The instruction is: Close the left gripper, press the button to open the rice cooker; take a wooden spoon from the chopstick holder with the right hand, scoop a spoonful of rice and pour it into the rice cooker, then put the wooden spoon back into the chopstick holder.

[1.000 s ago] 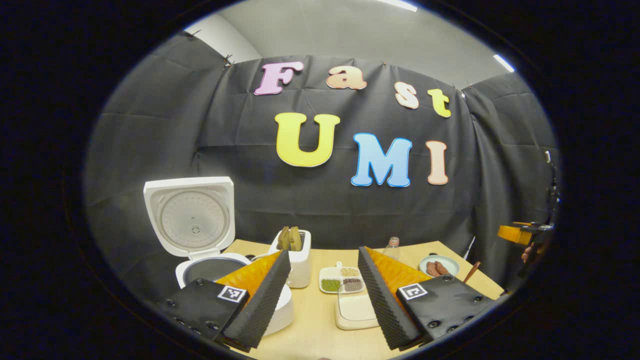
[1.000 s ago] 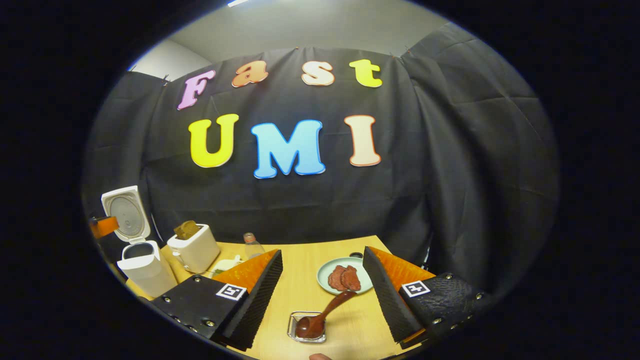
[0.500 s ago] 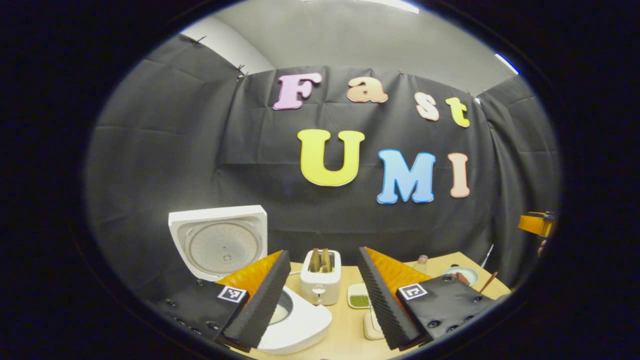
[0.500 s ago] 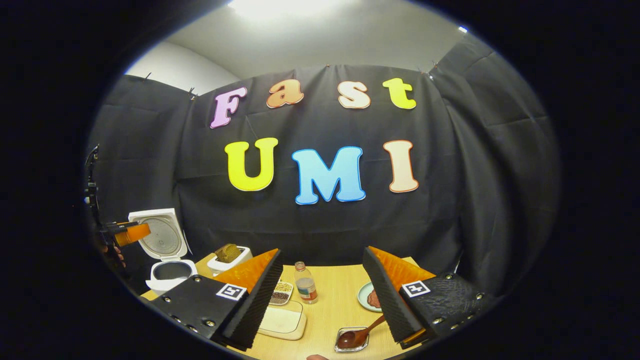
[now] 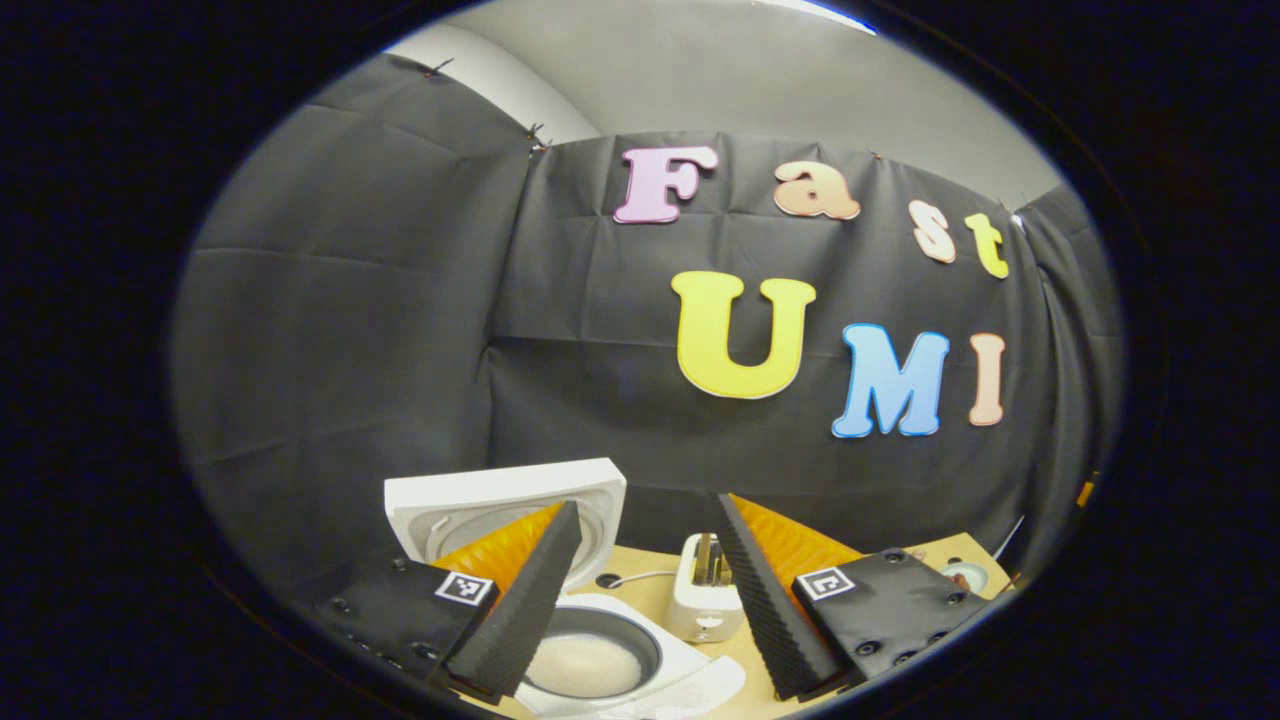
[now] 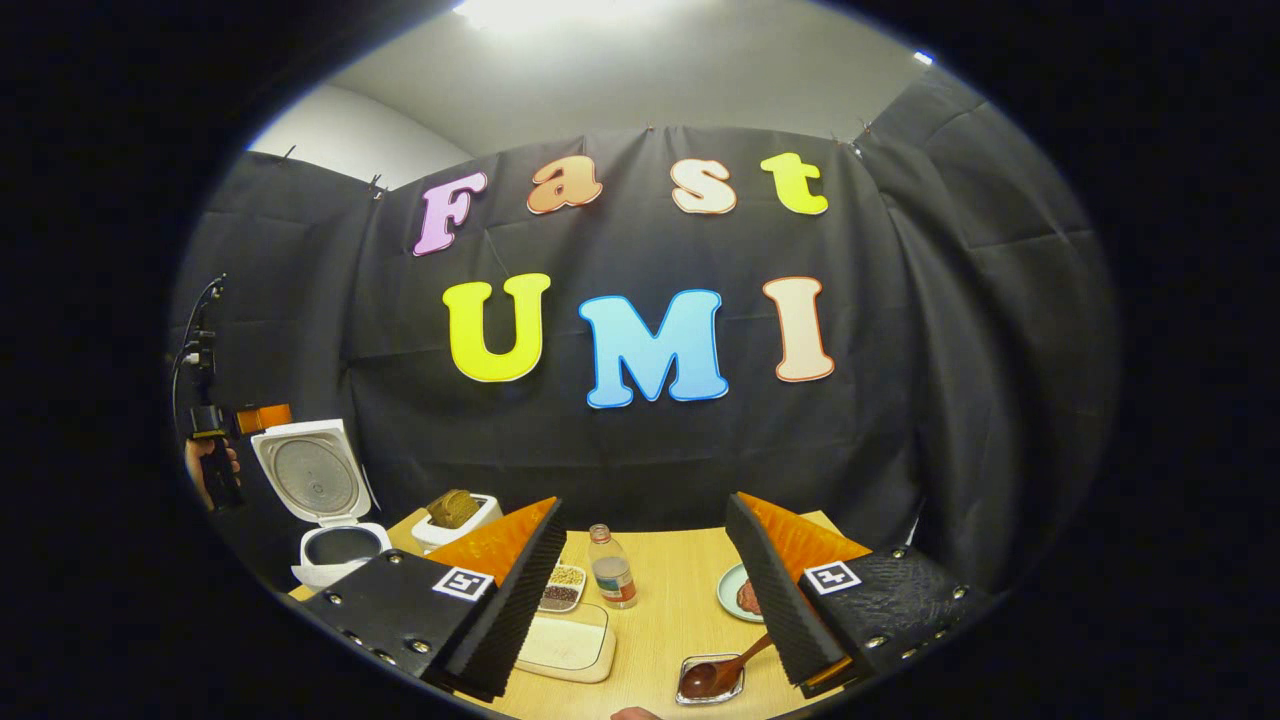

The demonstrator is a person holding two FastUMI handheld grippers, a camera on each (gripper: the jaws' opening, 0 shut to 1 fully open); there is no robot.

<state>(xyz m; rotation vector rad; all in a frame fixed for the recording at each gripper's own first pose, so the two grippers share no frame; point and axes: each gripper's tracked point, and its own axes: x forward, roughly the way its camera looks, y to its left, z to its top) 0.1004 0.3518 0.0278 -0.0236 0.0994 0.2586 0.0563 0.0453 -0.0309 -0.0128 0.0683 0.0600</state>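
The white rice cooker [image 5: 640, 690] stands open, its lid [image 5: 500, 498] raised behind my left finger, and white rice [image 5: 585, 668] lies in its pot. My left gripper [image 5: 646, 505] hovers open just above and in front of the cooker, holding nothing. In the right gripper view the cooker [image 6: 325, 545] sits at the far left, with the left gripper [image 6: 262, 416] and a hand [image 6: 205, 470] beside its lid. The wooden spoon [image 6: 725, 668] lies with its bowl in a small clear holder [image 6: 700, 690]. My right gripper [image 6: 644, 502] is open above it, its right finger covering the handle's end.
A white toaster [image 5: 705, 600] with bread stands right of the cooker on the wooden table [image 6: 660, 620]. Also there: a small bottle [image 6: 610, 578], a sectioned dish of grains [image 6: 562, 588], a white tray of rice [image 6: 570, 645] and a plate of meat [image 6: 738, 592].
The left gripper has swung left and come closer over the open cooker, so the rice in the pot now shows. The right gripper drew back from the spoon earlier and has since barely moved.
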